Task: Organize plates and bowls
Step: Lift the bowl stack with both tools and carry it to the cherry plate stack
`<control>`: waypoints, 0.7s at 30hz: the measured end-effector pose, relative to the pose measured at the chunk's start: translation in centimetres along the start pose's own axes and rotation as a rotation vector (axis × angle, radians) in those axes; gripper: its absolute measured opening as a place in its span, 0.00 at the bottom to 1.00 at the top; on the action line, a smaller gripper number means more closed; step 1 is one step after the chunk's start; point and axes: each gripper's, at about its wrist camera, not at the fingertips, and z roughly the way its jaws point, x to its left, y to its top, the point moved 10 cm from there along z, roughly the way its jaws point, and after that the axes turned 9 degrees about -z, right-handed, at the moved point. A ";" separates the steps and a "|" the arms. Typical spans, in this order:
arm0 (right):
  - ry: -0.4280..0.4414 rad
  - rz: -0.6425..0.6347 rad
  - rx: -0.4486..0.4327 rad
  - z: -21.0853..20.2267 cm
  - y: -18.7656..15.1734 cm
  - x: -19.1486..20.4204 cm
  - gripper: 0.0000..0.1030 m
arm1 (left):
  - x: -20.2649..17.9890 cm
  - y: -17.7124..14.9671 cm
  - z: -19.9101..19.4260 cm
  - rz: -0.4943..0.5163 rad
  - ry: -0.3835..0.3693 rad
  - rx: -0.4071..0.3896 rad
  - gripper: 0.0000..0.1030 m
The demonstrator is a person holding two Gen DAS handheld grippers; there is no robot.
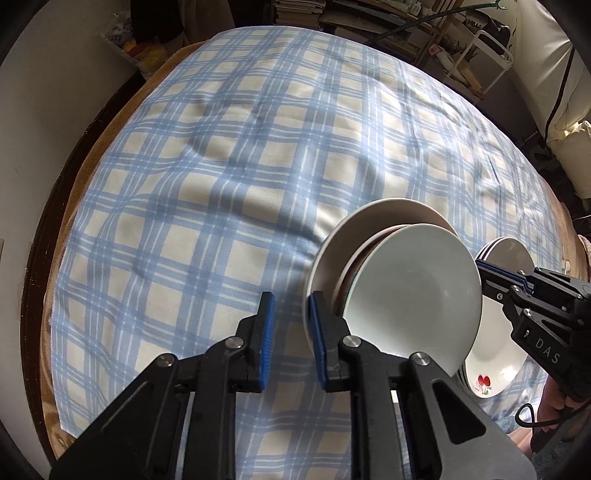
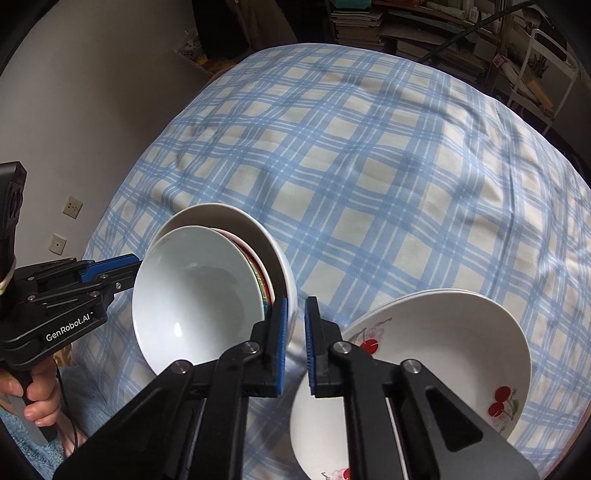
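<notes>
A stack of bowls (image 1: 413,295) (image 2: 199,295) sits on the blue plaid tablecloth (image 1: 221,184) (image 2: 369,166): a wide white bowl underneath, red-rimmed bowls in the middle, a plain white bowl on top. To its right lies a stack of white plates with cherry prints (image 1: 491,354) (image 2: 443,343). My left gripper (image 1: 290,310) (image 2: 137,263) points down at the stack's left rim; its jaws stand a little apart with only cloth between them. My right gripper (image 2: 295,314) (image 1: 478,264) hangs between bowls and plates, jaws nearly together and gripping nothing.
A person's hand (image 2: 33,398) holds the left gripper's handle. Bookshelves (image 2: 369,22) and a white metal cart (image 1: 491,55) stand behind the table. A wall with sockets (image 2: 72,208) runs along the left. The table's brown edge (image 1: 74,206) shows beyond the cloth.
</notes>
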 end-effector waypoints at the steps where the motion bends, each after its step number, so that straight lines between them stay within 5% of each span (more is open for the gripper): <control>1: 0.004 0.005 0.001 0.0 0.0 0.1 0.05 | 0.0 0.0 0.0 -0.001 0.001 0.000 0.18; 10: 0.032 0.063 0.005 0.5 0.0 -0.5 0.05 | 0.4 0.3 0.5 -0.066 -0.038 0.012 0.17; 17: 0.031 0.090 0.005 0.6 0.1 -0.6 0.06 | 0.1 0.2 0.8 -0.129 -0.115 0.025 0.04; 21: -0.029 0.072 0.033 1.8 -0.2 -0.6 0.07 | -0.5 -0.3 1.3 -0.099 -0.100 0.040 0.05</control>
